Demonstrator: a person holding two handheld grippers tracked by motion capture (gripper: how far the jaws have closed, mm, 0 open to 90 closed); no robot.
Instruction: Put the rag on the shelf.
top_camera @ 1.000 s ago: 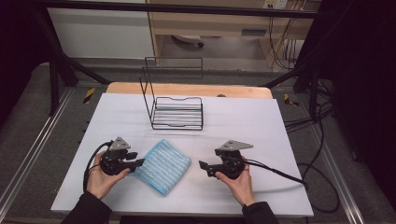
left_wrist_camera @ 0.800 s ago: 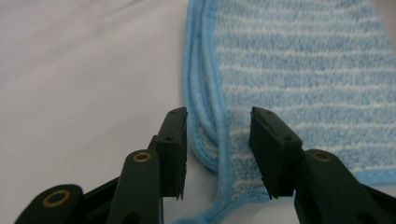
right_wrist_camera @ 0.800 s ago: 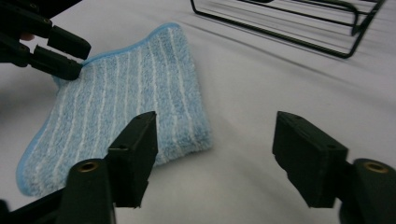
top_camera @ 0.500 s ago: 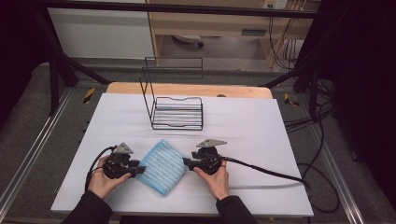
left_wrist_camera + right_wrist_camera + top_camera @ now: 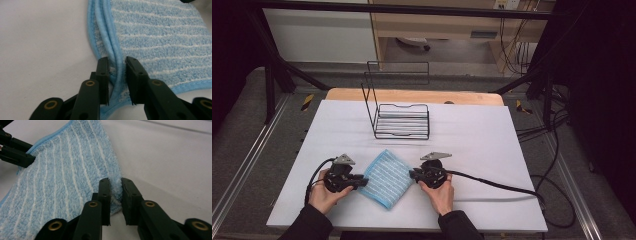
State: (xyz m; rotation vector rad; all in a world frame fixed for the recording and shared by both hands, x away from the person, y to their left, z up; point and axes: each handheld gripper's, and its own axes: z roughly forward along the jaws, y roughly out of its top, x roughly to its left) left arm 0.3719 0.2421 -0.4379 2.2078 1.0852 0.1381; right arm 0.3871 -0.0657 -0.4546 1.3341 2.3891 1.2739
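A folded light-blue towel with white stripes (image 5: 387,177) lies near the front of the white table (image 5: 492,135). My left gripper (image 5: 362,182) is at the towel's left corner. In the left gripper view the towel (image 5: 160,37) has its piped hems running between the two jaws of that gripper (image 5: 117,62), which pinch them. My right gripper (image 5: 412,174) is at the towel's right side. In the right gripper view its jaws (image 5: 115,182) are closed narrowly on the fluffy folded edge of the towel (image 5: 62,177). The left gripper's fingers (image 5: 17,155) show at the far corner.
A black wire rack (image 5: 402,121) with a tall back frame stands at the table's rear centre, in front of a wooden strip (image 5: 412,95). The right gripper's cable (image 5: 497,184) trails off to the right across the table. Bare tabletop lies left and right of the towel.
My right gripper has moved left from open tabletop to the towel's right edge and now holds it. The left gripper has stayed at the left corner.
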